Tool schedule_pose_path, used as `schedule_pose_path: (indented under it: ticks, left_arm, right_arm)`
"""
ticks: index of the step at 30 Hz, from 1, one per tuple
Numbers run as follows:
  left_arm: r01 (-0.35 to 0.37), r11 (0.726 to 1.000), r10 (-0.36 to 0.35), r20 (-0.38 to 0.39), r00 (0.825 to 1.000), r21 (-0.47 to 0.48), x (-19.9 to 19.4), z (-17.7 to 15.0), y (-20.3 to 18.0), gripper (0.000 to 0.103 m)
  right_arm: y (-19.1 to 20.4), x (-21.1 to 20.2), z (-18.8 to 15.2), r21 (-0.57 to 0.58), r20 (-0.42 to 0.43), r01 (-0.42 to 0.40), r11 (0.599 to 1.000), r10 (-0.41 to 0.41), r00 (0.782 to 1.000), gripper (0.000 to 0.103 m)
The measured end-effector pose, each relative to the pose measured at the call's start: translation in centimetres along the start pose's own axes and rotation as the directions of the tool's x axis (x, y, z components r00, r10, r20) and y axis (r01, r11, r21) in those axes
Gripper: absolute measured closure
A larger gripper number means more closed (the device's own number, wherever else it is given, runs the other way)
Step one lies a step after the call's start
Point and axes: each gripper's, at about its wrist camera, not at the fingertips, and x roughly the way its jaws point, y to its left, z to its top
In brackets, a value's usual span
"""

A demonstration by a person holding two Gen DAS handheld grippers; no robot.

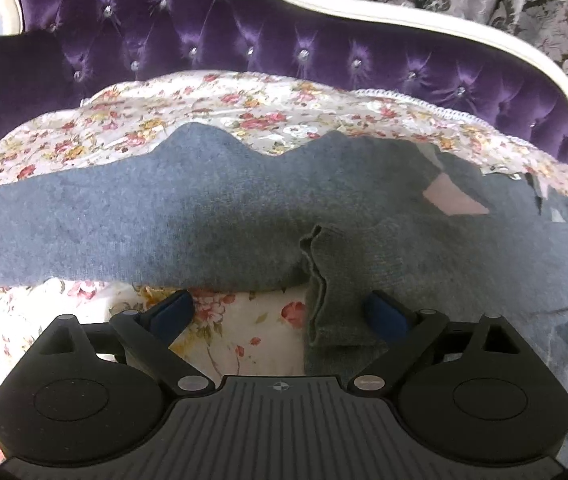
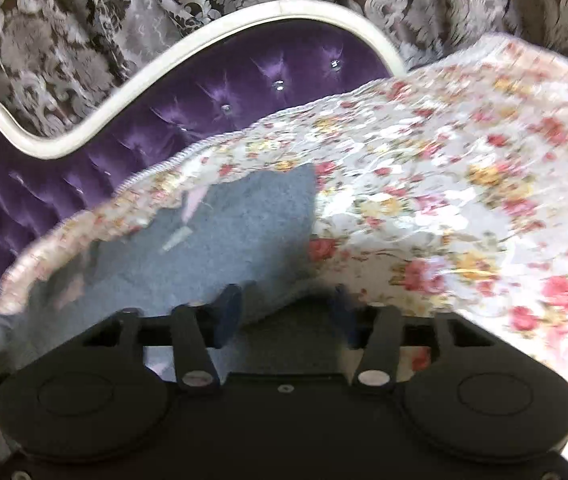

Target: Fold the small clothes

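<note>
The left claw stands wide apart, its blue-padded fingers spread over the floral-printed bedspread with nothing pinched between them. A grey knitted fleece garment lies spread across the bedspread just ahead of this claw, running from its far left to its far right. A ribbed cuff of the same grey cloth hangs down into the gap, close against the inner side of the right-hand finger, though I cannot tell whether it touches the pad. Ahead and to the right of the claw, a pale pink patch shows on the garment.

The right claw is also spread, moderately wide, with the blurred edge of the grey garment lying just ahead and to its left; whether cloth sits between its fingers is too blurred to tell. The bedspread fills the space ahead and to its right.

Beyond both claws rises a purple tufted velvet headboard with a cream frame, and behind that a brown damask curtain.
</note>
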Motion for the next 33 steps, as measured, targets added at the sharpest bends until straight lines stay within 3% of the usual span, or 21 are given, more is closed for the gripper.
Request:
schedule_pose_path:
  ticks: [3, 6, 10, 14, 17, 21, 26, 30, 33]
  left_arm:
    - [-0.007, 1.000, 0.007, 0.013, 1.000, 0.011, -0.1, -0.5, -0.3, 0.000]
    - [-0.018, 1.000, 0.018, 0.026, 1.000, 0.005, -0.2, -0.7, -0.5, 0.000]
    - [-0.019, 1.000, 0.019, 0.031, 0.999, 0.008, -0.3, -0.8, -0.6, 0.000]
    - [0.016, 1.000, -0.016, 0.001, 1.000, 0.018, -0.7, -0.4, 0.2, 0.003]
    - [-0.001, 1.000, 0.001, 0.035, 0.999, -0.003, -2.1, -0.5, 1.5, 0.012]
    - [-0.037, 0.999, 0.039, 0.066, 0.997, -0.040, -4.3, -0.3, 5.2, 0.012]
    - [-0.105, 0.982, 0.118, 0.076, 0.990, -0.159, -5.8, 0.3, 12.2, 0.012]
    - [-0.159, 0.944, 0.182, 0.054, 0.982, -0.290, -6.1, -0.4, 18.1, 0.012]
    - [-0.171, 0.898, 0.201, 0.032, 0.979, -0.406, -5.9, -1.3, 22.0, 0.012]
  right_arm:
    - [1.6, -1.7, -0.6, -0.051, 0.043, 0.091, 0.995, -0.089, 0.995, 0.026]
    - [3.2, -2.9, -0.8, -0.087, 0.060, 0.113, 0.990, -0.108, 0.992, 0.016]
    - [5.9, -4.5, -1.5, -0.132, 0.069, 0.062, 0.989, -0.053, 0.996, 0.001]
    - [9.0, -5.2, -2.8, -0.185, 0.034, -0.022, 0.982, 0.029, 0.999, 0.000]
    - [11.0, -5.1, -4.3, -0.205, -0.002, -0.082, 0.975, 0.083, 0.997, 0.000]
    - [12.9, -5.1, -6.3, -0.225, -0.050, -0.152, 0.962, 0.144, 0.988, 0.000]
    - [14.5, -5.6, -7.7, -0.254, -0.086, -0.201, 0.946, 0.185, 0.979, 0.000]
    - [15.4, -6.2, -7.8, -0.258, -0.092, -0.235, 0.937, 0.219, 0.971, 0.000]
    - [16.3, -6.7, -7.9, -0.271, -0.090, -0.256, 0.928, 0.240, 0.967, 0.000]
